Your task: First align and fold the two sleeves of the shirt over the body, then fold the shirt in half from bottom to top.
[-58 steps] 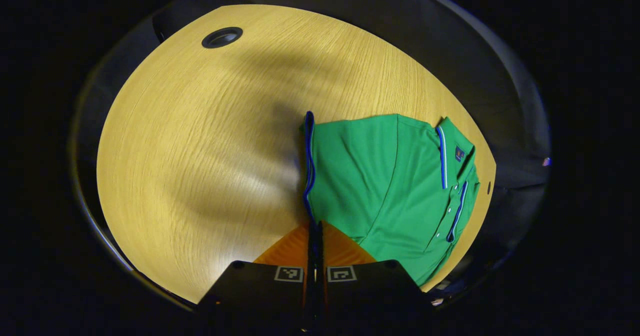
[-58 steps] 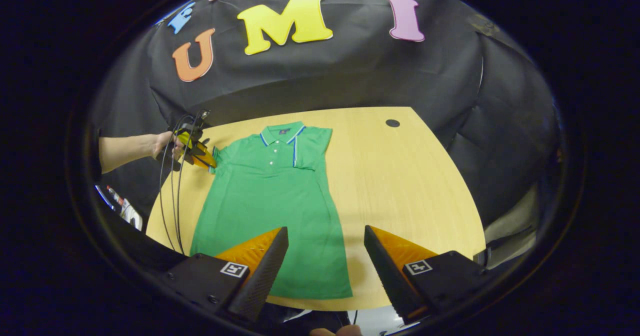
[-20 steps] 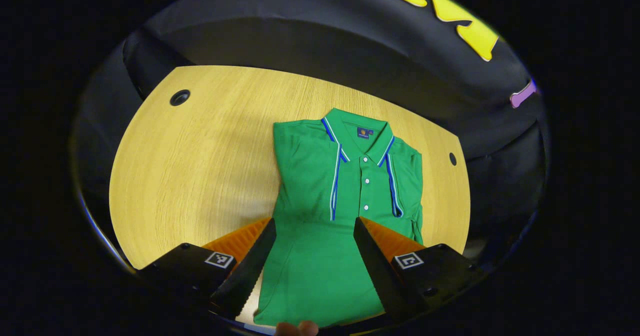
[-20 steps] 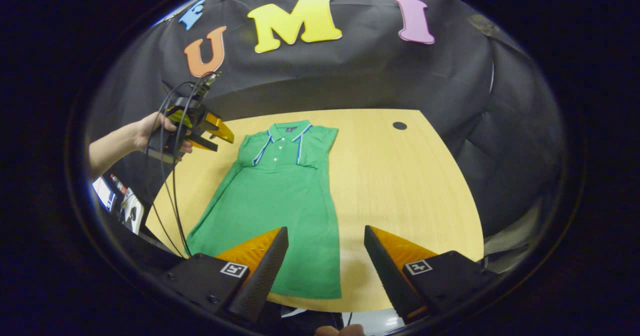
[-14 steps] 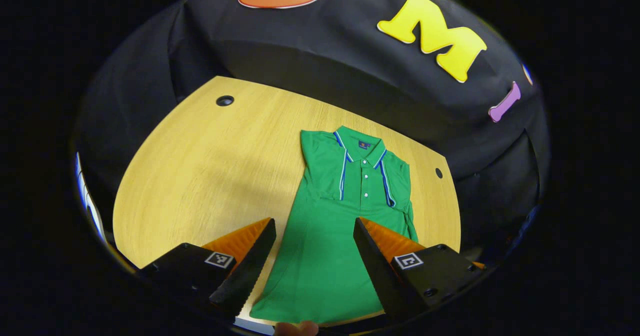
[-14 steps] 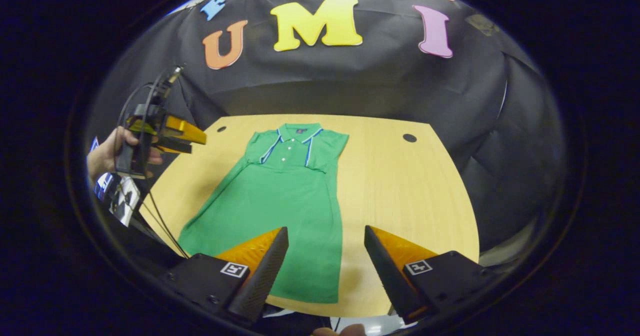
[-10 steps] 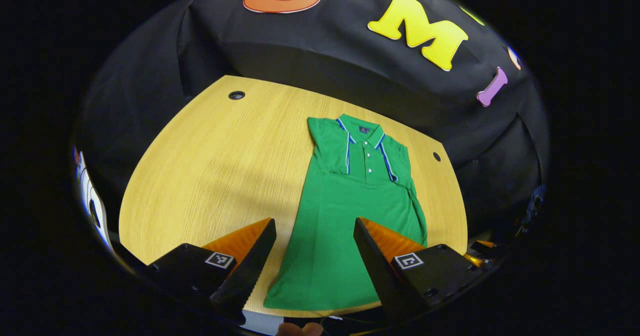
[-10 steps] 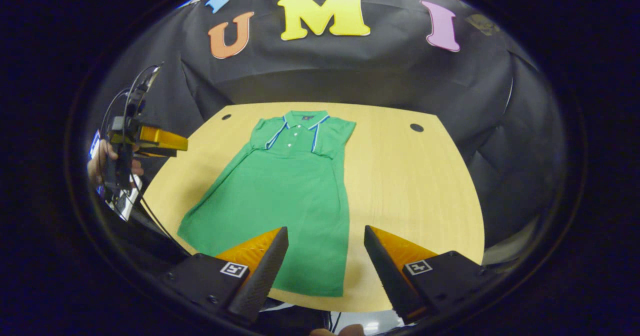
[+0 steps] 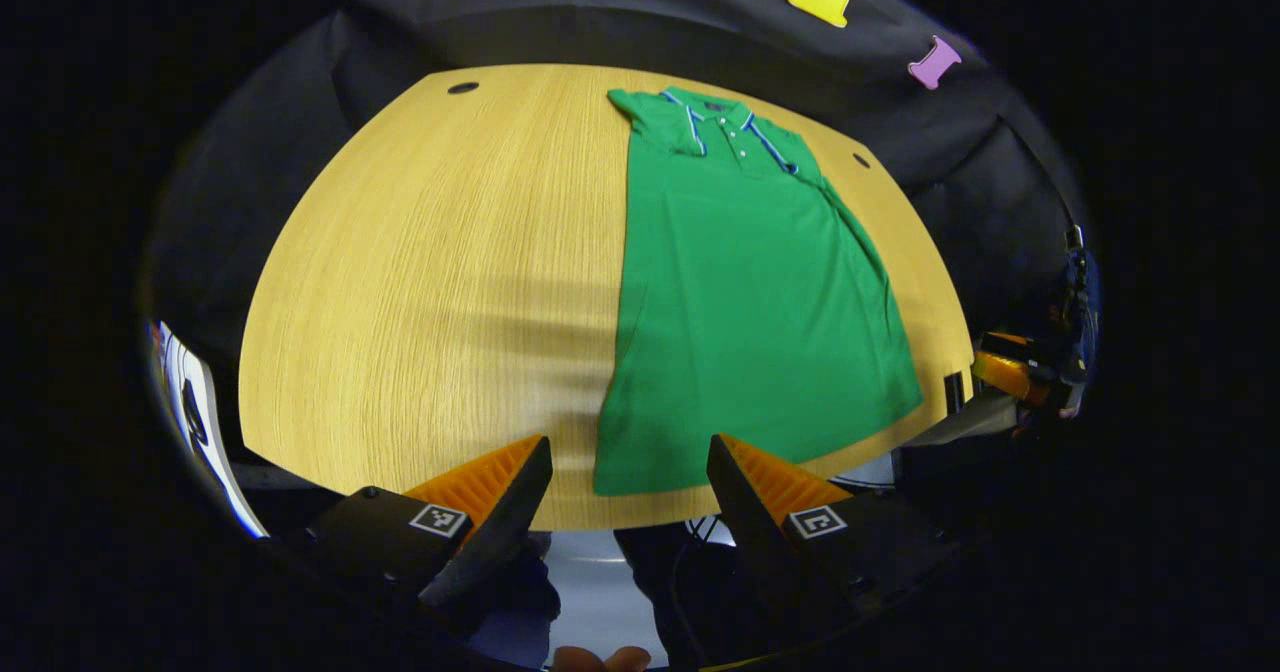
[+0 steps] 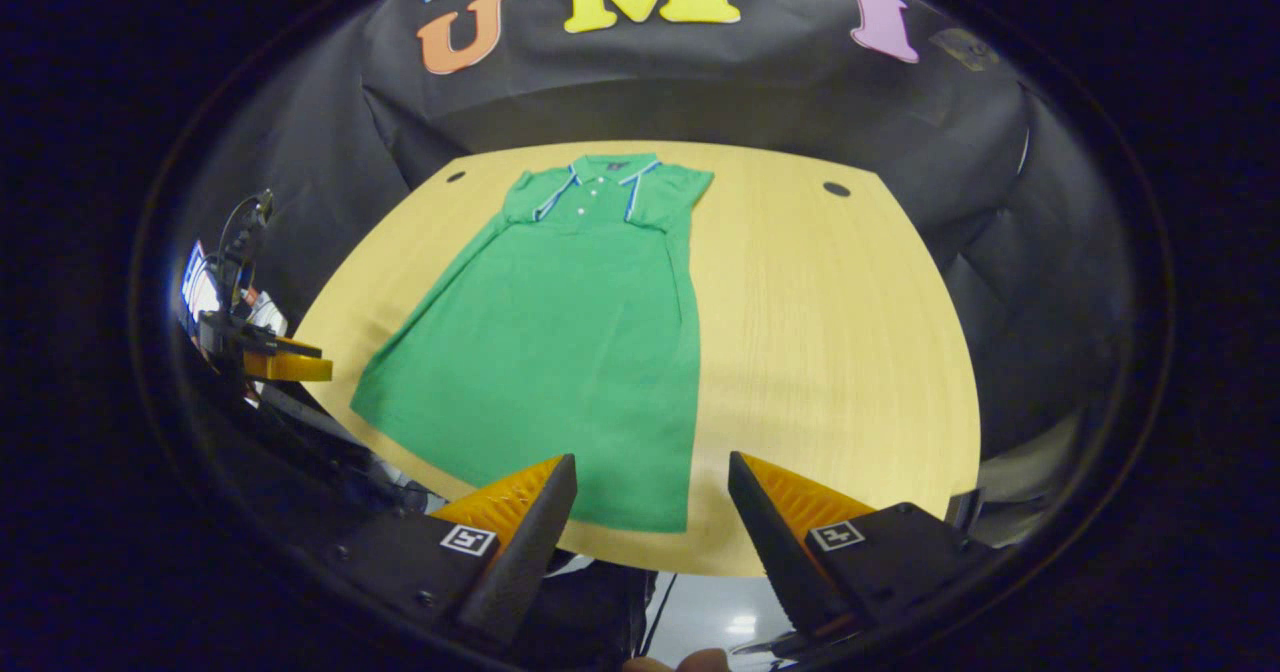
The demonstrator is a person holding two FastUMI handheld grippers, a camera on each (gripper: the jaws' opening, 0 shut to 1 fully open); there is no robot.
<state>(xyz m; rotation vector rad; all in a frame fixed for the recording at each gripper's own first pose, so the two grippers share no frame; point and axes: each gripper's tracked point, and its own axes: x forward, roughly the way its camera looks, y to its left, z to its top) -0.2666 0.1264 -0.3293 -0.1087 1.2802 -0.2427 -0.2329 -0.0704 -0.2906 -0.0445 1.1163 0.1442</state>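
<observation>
The wooden table (image 10: pixel 830 352) carries the green shirt (image 10: pixel 560 352) lying flat (both sleeves folded in), collar toward twelve o'clock. The left gripper (image 9: pixel 628 472) and right gripper (image 10: pixel 652 492) hover at six o'clock, jaws spread, empty.

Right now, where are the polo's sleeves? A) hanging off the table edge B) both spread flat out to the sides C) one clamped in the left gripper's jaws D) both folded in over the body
D: on the green polo shirt, lying flat on the wooden table, both sleeves are turned in over the chest beside the collar; the left gripper and right gripper hover open at the hem, holding nothing.
</observation>
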